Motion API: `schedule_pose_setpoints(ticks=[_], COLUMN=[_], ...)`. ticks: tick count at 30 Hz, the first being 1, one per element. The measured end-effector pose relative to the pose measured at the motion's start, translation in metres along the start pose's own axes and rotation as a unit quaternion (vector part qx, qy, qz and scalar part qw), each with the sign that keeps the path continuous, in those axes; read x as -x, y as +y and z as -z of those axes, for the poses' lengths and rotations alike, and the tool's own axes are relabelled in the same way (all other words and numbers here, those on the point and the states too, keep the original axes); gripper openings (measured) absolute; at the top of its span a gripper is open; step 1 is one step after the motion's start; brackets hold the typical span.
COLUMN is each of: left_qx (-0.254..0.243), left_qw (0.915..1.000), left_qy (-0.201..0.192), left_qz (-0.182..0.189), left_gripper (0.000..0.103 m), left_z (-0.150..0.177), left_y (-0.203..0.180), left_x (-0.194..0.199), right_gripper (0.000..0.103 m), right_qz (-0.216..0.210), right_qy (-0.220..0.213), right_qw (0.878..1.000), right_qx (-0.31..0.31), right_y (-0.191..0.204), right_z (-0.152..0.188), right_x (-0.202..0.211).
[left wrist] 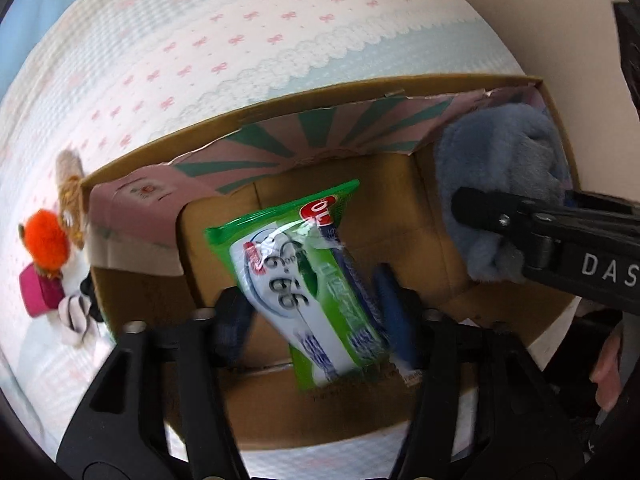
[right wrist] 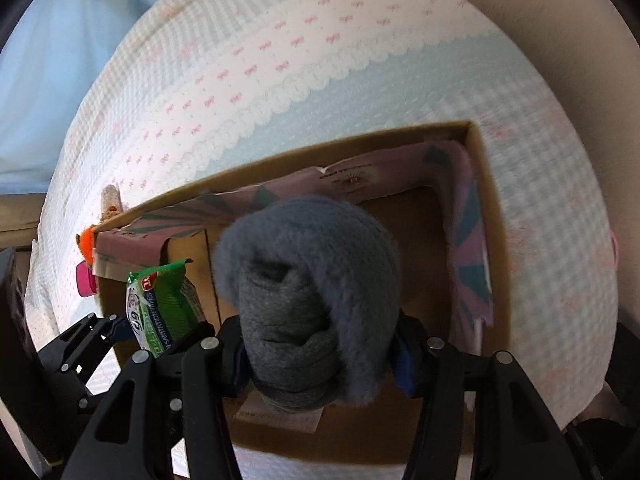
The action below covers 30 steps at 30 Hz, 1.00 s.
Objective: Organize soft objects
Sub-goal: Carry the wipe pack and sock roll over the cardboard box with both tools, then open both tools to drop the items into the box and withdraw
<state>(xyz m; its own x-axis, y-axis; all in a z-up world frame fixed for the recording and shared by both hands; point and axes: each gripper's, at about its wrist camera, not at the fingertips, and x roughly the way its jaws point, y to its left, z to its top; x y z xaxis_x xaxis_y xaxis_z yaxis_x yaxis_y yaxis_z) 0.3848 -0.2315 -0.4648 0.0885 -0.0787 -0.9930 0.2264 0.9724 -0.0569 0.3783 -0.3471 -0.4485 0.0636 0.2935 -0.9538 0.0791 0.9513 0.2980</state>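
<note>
The cardboard box (left wrist: pixel 360 92), which fills the middle of both views on the bed cover (left wrist: pixel 240 40), is being loaded but not yet filled: its brown floor shows bare under both grippers, and nothing is seen resting on it yet. Two items are held over it. The rolled blue-grey plush cloth (right wrist: pixel 308 304), at the centre of the right wrist view, is pinched between the pads of the right gripper (right wrist: pixel 320 356), with its fluffy end bulging forward beyond them. The green wipes packet (left wrist: pixel 312 280), in the lower middle of the left wrist view, lies slantwise between the spread jaws of the left gripper (left wrist: pixel 316 320); its right edge is against the blue pad, while the left pad appears clear of it, so a release is judged to be under way. At the left edge, outside the box, an orange plush toy (left wrist: pixel 44 240), a pink item (left wrist: pixel 38 294) and a striped piece (left wrist: pixel 76 316) are left to be gathered.
</note>
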Motion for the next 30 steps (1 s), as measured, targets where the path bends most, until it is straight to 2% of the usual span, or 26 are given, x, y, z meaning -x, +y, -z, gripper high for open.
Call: schedule_pose_setpoints(ticks=[1, 5, 7, 13, 19, 24, 30], left_qx=[-0.008, -0.031, -0.026, -0.016, -0.009, -0.006, -0.003], left_qw=[0.9999, 0.9992, 0.9994, 0.9996, 0.9993, 0.9979, 0.9926], left_qy=[0.000, -0.003, -0.003, -0.014, -0.035, -0.064, -0.121], left_qz=[-0.007, -0.024, -0.023, -0.019, -0.007, 0.002, 0.000], left_gripper=[0.102, 0.102, 0.102, 0.102, 0.102, 0.102, 0.102], left_z=[0.000, 0.005, 0.006, 0.014, 0.029, 0.040, 0.064], left_y=[-0.001, -0.001, 0.002, 0.014, 0.022, 0.024, 0.030], left_x=[-0.001, -0.001, 0.002, 0.013, 0.039, 0.074, 0.140], right_gripper=[0.062, 0.077, 0.093, 0.093, 0.093, 0.093, 0.093], right_qz=[-0.002, -0.002, -0.002, 0.007, 0.013, 0.010, 0.024], right_qy=[0.001, 0.003, -0.002, -0.021, -0.041, -0.074, -0.129], right_qw=[1.000, 1.000, 0.999, 0.998, 0.998, 0.996, 0.991], right_qx=[-0.001, 0.029, 0.050, 0.050, 0.048, 0.039, 0.037], right_y=[-0.001, 0.010, 0.018, 0.020, 0.021, 0.023, 0.039], right_z=[-0.001, -0.003, -0.001, 0.005, 0.009, 0.022, 0.049], right_x=[-0.002, -0.006, -0.007, 0.000, 0.024, 0.060, 0.115])
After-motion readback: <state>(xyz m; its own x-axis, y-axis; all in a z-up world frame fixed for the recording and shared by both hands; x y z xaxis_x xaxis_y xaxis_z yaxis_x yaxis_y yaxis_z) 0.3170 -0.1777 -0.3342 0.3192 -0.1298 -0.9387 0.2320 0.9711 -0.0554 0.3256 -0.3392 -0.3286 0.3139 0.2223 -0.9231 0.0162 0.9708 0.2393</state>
